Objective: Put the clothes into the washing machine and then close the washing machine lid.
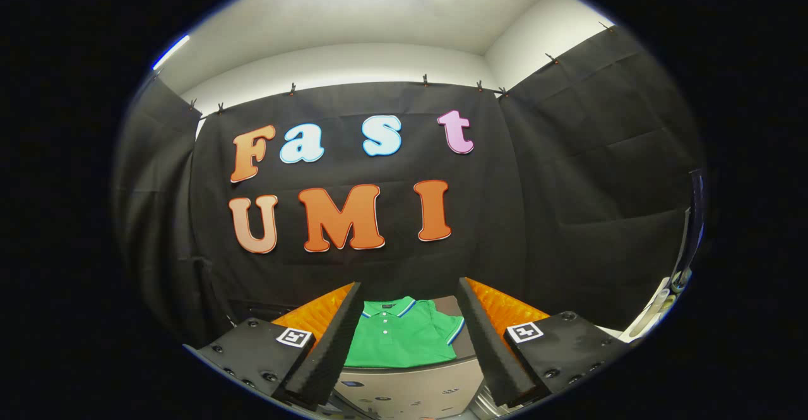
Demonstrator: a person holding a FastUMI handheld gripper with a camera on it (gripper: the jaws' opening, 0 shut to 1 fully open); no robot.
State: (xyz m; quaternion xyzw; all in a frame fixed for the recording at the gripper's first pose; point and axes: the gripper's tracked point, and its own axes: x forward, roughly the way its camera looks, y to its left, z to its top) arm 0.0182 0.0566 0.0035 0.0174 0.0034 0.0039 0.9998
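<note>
I've got the gripper (409, 290) up w/ its fingers spread wide apart, nothing pinched btwn them. The green polo shirt (404, 338) lies flat just ahead, framed btwn the two fingers, collar toward the black cloth wall (568, 186), on a grey top (464, 338). Below the shirt I see the washing machine's pale control panel (410, 391), close under the fingers.
</note>
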